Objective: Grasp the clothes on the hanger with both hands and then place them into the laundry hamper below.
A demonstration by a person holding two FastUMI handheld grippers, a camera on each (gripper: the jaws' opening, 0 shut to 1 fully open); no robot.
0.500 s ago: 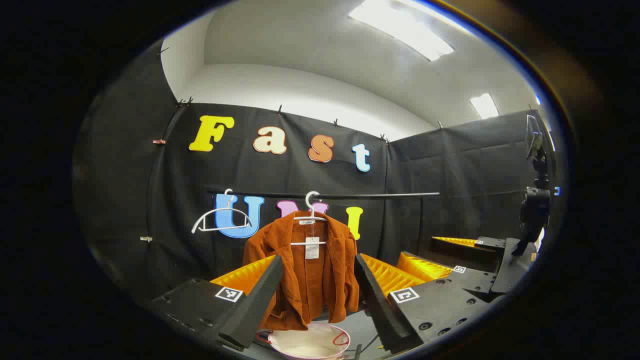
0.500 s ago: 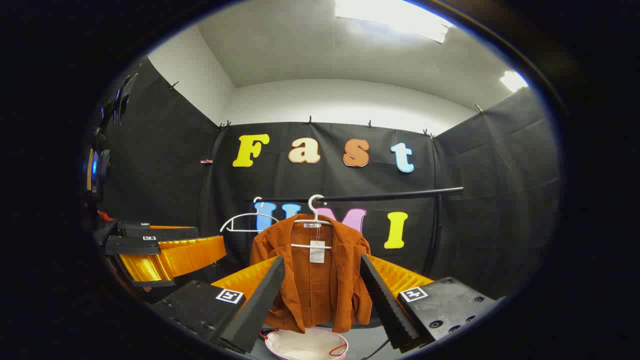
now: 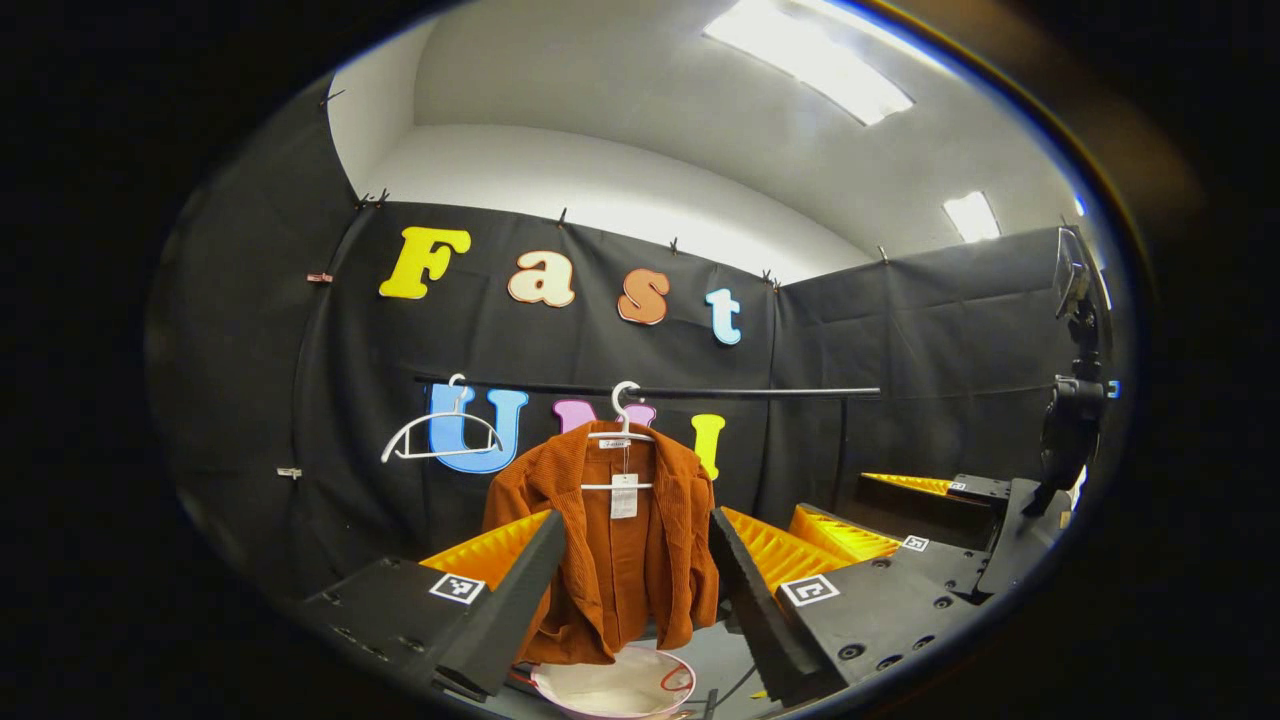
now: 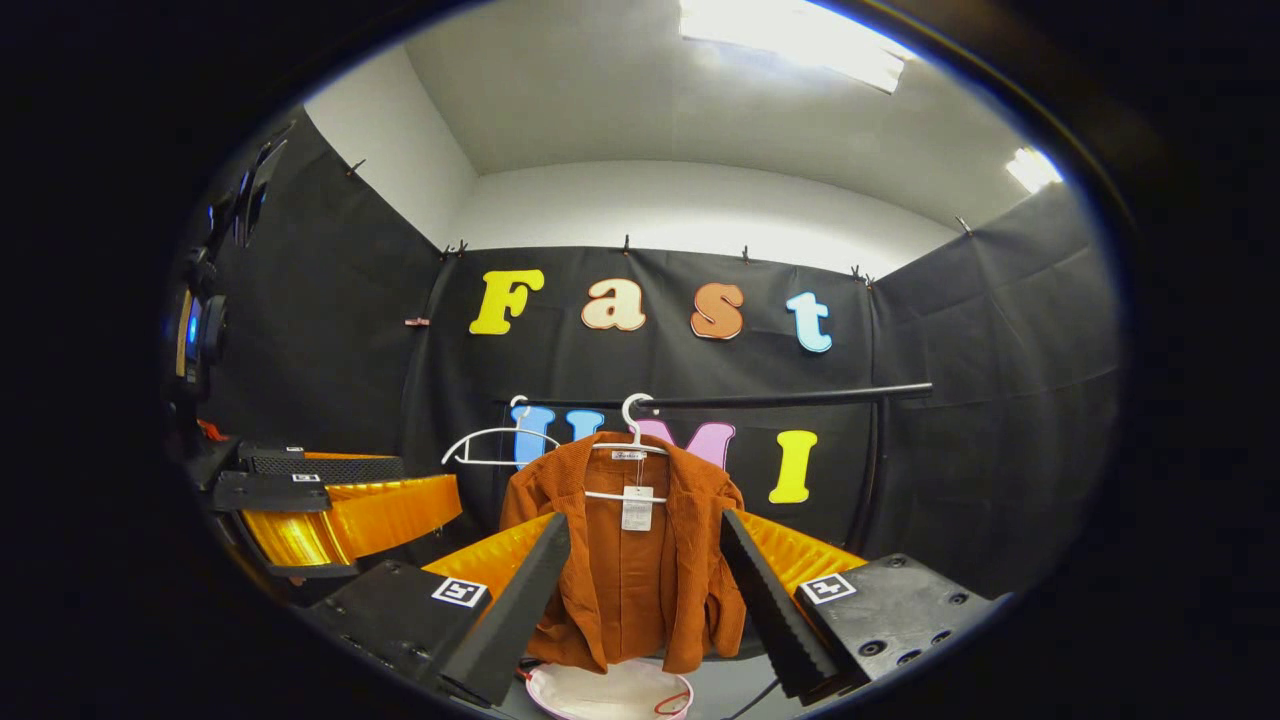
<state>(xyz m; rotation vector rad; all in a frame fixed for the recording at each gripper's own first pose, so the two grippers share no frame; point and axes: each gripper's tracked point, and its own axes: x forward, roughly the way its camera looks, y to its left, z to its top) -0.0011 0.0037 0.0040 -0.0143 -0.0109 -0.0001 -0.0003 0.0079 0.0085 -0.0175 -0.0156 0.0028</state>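
Rust-orange jacket (image 3: 610, 545) hangs on a white hanger (image 3: 622, 430) from a black rail (image 3: 660, 391) that runs across the back wall. Seen straight ahead in both views, framed between each gripper's own fingers. A paper tag (image 3: 624, 495) dangles at the open collar.

Below the jacket's hem sits the hamper (image 3: 620, 685), a pale round tub with a pink rim and a red loop on its edge. In the left gripper view its lower part is cut off by the edge of the picture; in the right gripper view the hamper (image 4: 610, 692) is likewise cut off and partly screened by the fingers.

Left gripper (image 3: 638, 545): fingers spread wide, nothing between them, well short of the jacket. Right gripper (image 4: 646, 545): same, fingers apart, holding nothing, jacket (image 4: 625, 560) beyond them.

A second white hanger (image 3: 440, 440), bare, hangs on the rail to the left of the jacket, apart from it.

In the left gripper view the other gripper (image 3: 900, 525) shows at right, farther off. In the right gripper view the other gripper (image 4: 330, 500) shows at left. Whether either stands in the jacket's way cannot be told.

A dark device on a stand (image 3: 1072, 420) sits at the far right of the left gripper view, too dim to make out. A cable (image 3: 735, 685) lies on the grey floor by the hamper.
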